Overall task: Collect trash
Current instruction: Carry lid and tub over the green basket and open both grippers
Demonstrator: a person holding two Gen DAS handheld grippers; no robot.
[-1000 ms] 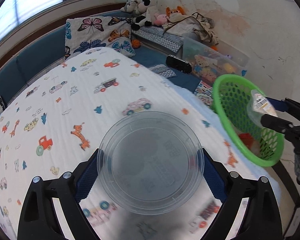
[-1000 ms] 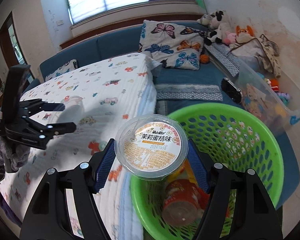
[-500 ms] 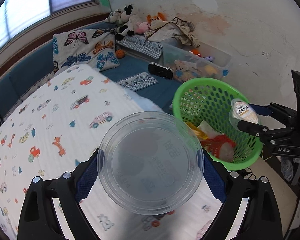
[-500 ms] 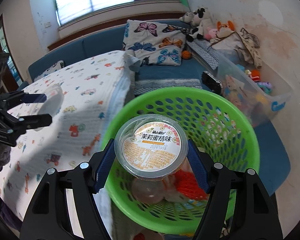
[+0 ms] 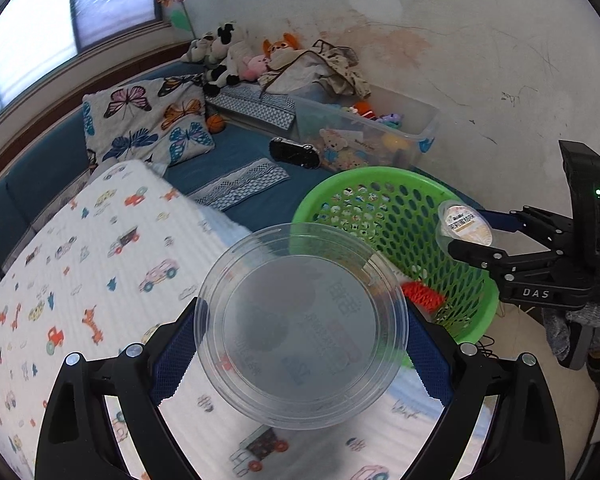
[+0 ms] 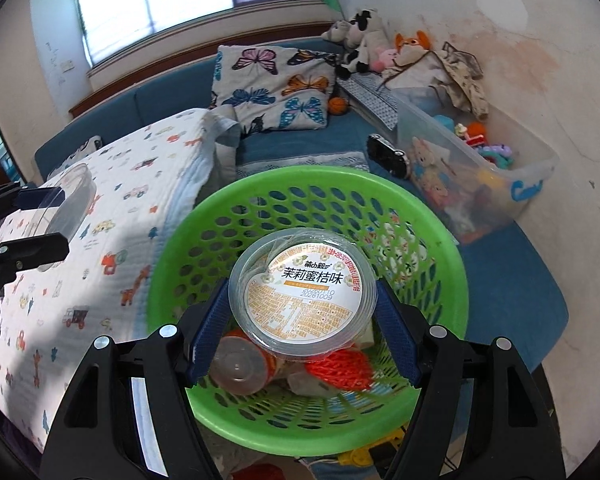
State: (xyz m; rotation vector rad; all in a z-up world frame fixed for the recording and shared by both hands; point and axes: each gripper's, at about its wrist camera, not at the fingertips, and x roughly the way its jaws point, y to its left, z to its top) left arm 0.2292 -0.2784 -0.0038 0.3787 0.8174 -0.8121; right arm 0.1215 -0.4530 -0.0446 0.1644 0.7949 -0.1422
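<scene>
A: Trash in two lots. Sealed jelly cup with a printed label sits between the blue pads of the right tongs, directly over the mouth of the green basket.

B: Grip status on that cup?

A: Jaws are opening at this moment. Cup is between them, pads touching its sides as far as I can see.

B: Basket contents?

A: Orange-labelled bottle lying on its side, red mesh netting beside it, some clear wrapping under the cup. Basket stands next to the bed, against the blue couch cushion.

B: Left side?

A: Left tongs clenched on a clear round plastic lid, pads pressing its rim either side. Lid is held above the bed's vehicle-print quilt, near the basket's edge.

B: Do the two tongs see each other?

A: Yes. From the left wrist, the right tongs hold the cup over the basket's far rim; a grey-gloved hand carries them.
</scene>
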